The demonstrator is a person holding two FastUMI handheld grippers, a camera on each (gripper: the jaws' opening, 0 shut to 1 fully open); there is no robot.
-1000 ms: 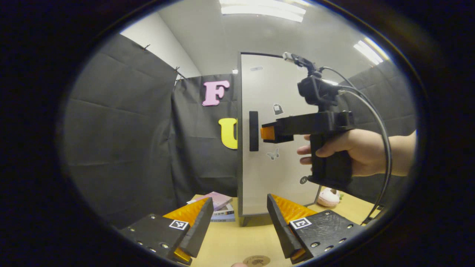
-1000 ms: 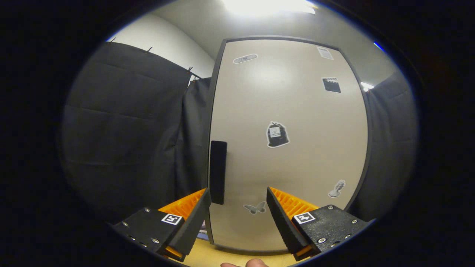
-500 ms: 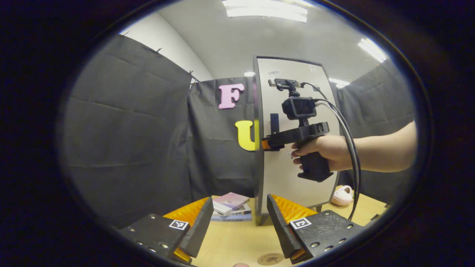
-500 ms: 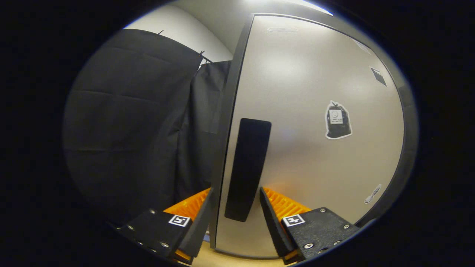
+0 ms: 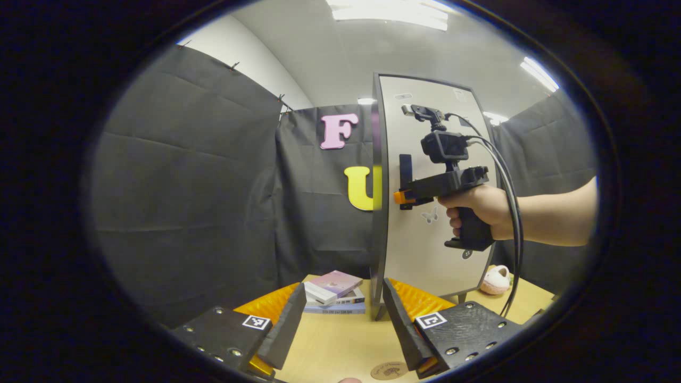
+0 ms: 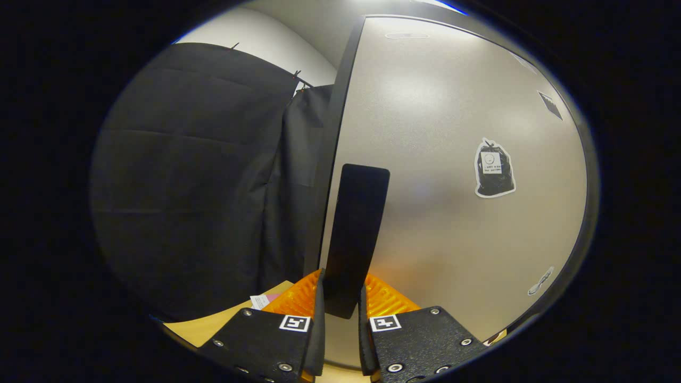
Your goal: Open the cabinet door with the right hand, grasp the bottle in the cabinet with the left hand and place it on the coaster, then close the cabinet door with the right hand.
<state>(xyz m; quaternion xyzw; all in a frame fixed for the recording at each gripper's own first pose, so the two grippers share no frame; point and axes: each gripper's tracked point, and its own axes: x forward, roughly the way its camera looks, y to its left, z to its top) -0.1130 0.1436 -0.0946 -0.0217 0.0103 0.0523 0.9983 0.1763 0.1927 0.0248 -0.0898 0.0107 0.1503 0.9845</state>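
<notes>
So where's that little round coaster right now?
In the left gripper view the coaster lies on the wooden table at the bottom edge, just in front of the cabinet and beside the left gripper.

stacked books on wooden table; pink plush toy beside cabinet's far side.

The left gripper is hovering with fingers spread above the counter. At 1 o'clock, a hand is holding the right gripper against the handle of the cabinet door. Books are lying at 11 o'clock, a coaster at 5 o'clock.
</notes>
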